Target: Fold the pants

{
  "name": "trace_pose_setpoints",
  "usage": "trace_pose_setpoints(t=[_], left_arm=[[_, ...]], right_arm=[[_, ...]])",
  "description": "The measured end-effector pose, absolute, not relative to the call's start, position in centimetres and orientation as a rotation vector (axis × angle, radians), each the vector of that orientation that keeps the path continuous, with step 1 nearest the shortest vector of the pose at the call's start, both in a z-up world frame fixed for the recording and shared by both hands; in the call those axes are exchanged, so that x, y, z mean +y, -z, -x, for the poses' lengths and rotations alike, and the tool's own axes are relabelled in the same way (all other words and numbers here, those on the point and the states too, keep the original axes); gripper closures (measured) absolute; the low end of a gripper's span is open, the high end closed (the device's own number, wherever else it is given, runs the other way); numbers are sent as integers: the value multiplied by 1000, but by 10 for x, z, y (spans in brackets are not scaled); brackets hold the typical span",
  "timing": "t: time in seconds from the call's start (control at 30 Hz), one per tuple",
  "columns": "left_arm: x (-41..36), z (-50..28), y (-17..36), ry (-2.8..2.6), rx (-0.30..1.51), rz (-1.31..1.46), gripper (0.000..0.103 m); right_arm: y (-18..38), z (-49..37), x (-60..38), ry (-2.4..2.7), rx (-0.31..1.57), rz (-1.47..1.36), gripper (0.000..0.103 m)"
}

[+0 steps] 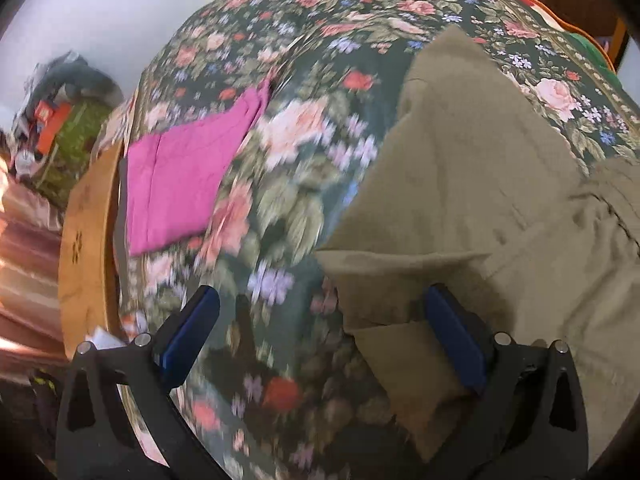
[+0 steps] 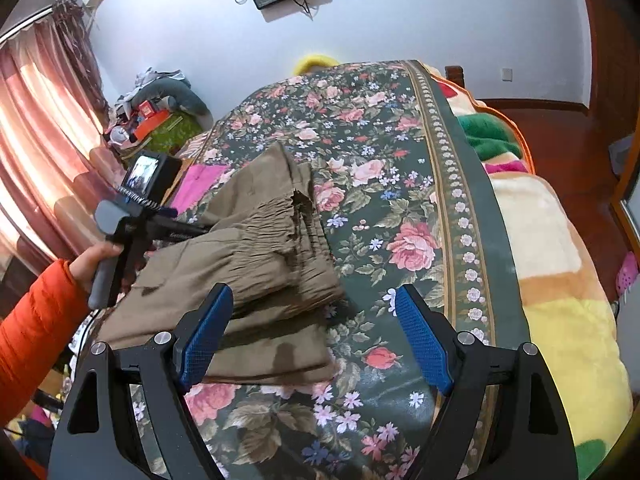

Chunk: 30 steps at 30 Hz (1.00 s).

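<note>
- A bed with a dark floral bedspread (image 2: 384, 184) fills the room ahead of you, white wall behind.
- The olive pants (image 2: 256, 248) lie folded in a stack on the bedspread (elastic waistband bunched on top).
- Your left claw (image 1: 322, 336) is spread wide, gripping nothing, its right finger over the pants' edge.
- Your right claw (image 2: 314, 334) is likewise agape, its left finger over the stack's corner.
- A pink folded garment (image 1: 180, 176) lies apart near the bed's wooden edge.
</note>
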State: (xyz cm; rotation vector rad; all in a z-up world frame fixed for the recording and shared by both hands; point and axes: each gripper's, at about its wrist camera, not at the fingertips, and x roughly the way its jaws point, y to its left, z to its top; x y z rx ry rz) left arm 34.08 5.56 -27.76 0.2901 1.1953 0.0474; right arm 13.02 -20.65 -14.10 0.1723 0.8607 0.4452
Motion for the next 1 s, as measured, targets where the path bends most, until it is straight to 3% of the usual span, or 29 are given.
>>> trace_pose_setpoints(t=[0.6, 0.7, 0.8, 1.0], left_arm=[[79, -204, 239, -15, 1136, -70, 0], [82, -194, 235, -36, 1103, -69, 0], [88, -187, 234, -51, 1086, -64, 8], [103, -176, 234, -96, 1075, -39, 15]], right_arm=[[159, -123, -186, -468, 873, -97, 24], [167, -128, -189, -469, 906, -106, 41], [173, -127, -191, -487, 932, -112, 53], [178, -121, -196, -496, 951, -107, 59]])
